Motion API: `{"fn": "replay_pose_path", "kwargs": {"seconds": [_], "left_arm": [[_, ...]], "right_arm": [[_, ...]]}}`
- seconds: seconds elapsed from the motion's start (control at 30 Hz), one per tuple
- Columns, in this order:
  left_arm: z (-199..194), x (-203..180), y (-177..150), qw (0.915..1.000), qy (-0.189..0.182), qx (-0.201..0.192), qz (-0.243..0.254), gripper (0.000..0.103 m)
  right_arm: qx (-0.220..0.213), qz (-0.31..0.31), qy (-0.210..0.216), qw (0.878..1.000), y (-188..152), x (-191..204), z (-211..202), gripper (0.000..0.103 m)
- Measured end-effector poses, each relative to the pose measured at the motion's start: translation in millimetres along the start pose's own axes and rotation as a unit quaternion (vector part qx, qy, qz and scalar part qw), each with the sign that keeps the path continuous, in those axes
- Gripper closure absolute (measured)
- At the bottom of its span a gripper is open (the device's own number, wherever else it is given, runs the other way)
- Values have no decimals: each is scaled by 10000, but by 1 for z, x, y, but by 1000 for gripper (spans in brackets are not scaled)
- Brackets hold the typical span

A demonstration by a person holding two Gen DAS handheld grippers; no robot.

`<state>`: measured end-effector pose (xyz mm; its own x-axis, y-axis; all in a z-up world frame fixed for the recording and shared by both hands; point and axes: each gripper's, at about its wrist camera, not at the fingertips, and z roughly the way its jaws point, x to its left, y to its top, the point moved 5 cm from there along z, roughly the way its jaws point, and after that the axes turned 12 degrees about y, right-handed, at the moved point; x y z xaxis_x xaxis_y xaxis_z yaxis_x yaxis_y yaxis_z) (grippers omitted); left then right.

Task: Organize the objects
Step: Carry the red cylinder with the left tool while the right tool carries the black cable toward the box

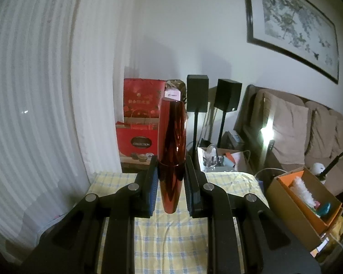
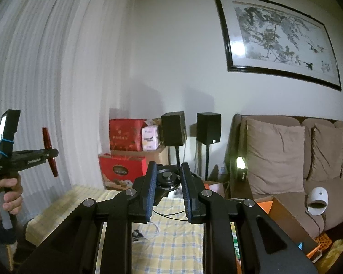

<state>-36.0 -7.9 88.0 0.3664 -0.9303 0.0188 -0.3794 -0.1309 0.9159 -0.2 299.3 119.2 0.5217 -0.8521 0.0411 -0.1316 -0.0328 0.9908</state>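
A glossy dark-red tapered tube point(image 1: 172, 155) stands upright between the blue pads of my left gripper point(image 1: 171, 173), which is shut on its lower half, above the yellow checked tablecloth point(image 1: 171, 239). From the right wrist view the same tube point(image 2: 49, 151) shows at far left in the left gripper point(image 2: 51, 153), held by a hand point(image 2: 8, 196). My right gripper point(image 2: 167, 178) is shut on a black round device point(image 2: 168, 179), and its thin black cable point(image 2: 169, 214) hangs toward the cloth. A white cable point(image 2: 148, 230) lies on the cloth below.
An open cardboard box point(image 1: 283, 201) with an orange lining holds several items to the right of the table. Red gift boxes point(image 1: 137, 141), two black speakers on stands point(image 1: 197, 93), a sofa with cushions point(image 2: 276, 153) and a white curtain point(image 1: 34, 91) surround the table.
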Motion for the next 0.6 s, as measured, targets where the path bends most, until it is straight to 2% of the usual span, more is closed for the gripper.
{"fn": "replay_pose_path", "kwargs": {"seconds": [0.3,0.6], "left_arm": [[-20,-7,9,9997,-6,-218,64,84],[-35,-43,21,9987,-301,-360,210,84]], "right_arm": [[-190,69,-158,9997,9,-17,-19,83],[-269,133,-236,9993,11,-29,-30,83]]}}
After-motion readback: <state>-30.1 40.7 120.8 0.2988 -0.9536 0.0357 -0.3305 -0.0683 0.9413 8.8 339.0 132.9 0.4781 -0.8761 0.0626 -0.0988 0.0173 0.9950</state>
